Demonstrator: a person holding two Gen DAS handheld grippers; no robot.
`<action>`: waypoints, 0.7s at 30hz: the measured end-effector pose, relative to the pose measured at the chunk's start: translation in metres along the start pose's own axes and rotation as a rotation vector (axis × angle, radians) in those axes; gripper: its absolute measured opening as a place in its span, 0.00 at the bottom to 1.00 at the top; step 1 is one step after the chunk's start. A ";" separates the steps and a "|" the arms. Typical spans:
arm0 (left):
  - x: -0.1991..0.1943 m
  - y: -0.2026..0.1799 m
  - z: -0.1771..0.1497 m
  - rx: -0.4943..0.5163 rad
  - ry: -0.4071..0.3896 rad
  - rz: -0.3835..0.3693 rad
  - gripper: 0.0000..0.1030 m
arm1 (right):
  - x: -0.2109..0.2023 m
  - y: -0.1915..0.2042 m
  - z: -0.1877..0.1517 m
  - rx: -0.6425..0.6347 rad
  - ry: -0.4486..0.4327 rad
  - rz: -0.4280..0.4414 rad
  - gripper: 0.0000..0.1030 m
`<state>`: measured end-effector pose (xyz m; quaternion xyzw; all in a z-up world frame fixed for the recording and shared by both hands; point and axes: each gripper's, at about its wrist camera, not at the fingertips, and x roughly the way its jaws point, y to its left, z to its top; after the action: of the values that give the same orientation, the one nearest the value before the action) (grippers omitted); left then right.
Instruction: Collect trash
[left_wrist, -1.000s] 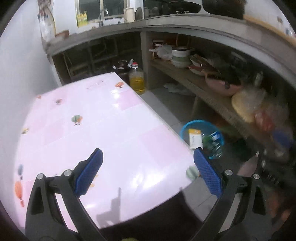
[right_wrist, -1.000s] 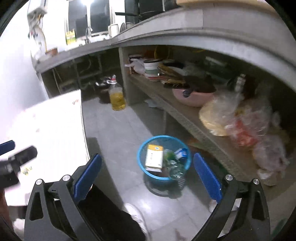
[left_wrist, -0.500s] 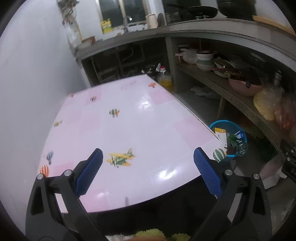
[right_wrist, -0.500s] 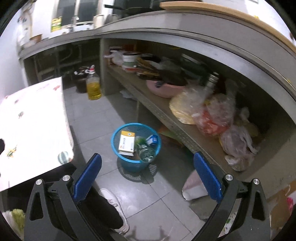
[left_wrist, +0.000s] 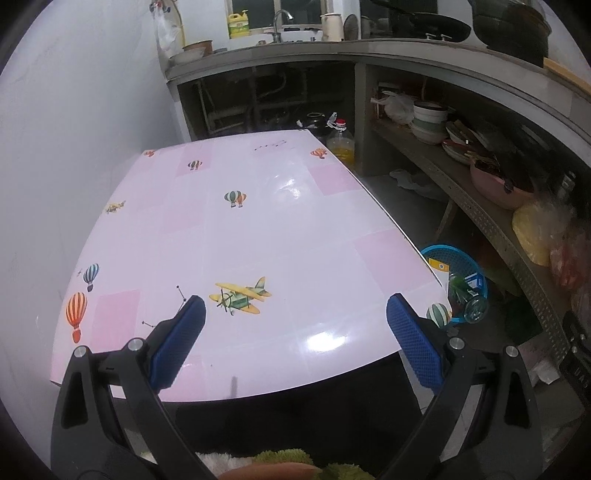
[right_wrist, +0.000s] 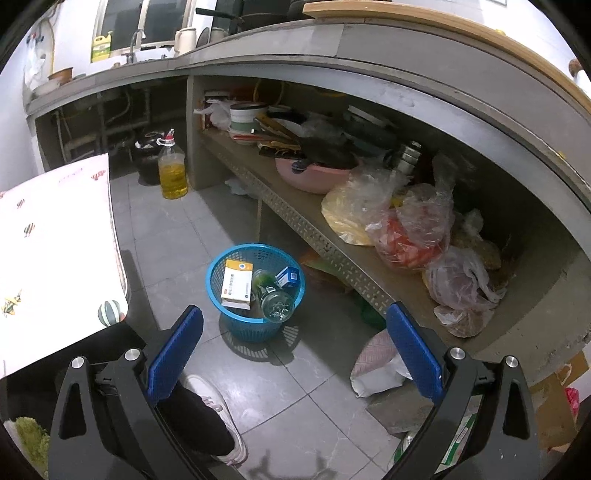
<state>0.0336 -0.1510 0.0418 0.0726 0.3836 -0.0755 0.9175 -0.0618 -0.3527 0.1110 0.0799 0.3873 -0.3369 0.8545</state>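
Observation:
A blue plastic basket stands on the grey floor tiles beside the table. Inside it lie a white and orange box, a clear bottle and a small blue carton. The same basket shows past the table's right edge in the left wrist view. My left gripper hangs open above the near edge of the pink table, nothing between its blue pads. My right gripper is open too, held above the floor just short of the basket.
A long shelf under the concrete counter holds a pink bowl, dishes and plastic bags. An oil bottle stands on the floor at the far end. A person's shoe and a white bag lie near my right gripper.
Both grippers have pulled back and risen. The left view now takes in the whole tabletop, and the right view has the basket farther off and more central. Both stayed open.

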 end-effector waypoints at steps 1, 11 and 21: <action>0.000 0.000 0.000 -0.004 0.002 0.000 0.92 | 0.001 0.000 0.000 -0.001 0.002 0.001 0.94; 0.004 -0.006 -0.003 0.017 0.030 -0.021 0.92 | 0.004 -0.002 0.000 0.001 0.007 0.006 0.94; 0.003 0.003 -0.006 0.020 0.036 0.020 0.92 | 0.004 -0.001 0.001 0.008 0.000 0.009 0.94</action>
<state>0.0327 -0.1478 0.0357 0.0867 0.3986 -0.0688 0.9104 -0.0596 -0.3565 0.1089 0.0852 0.3855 -0.3347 0.8556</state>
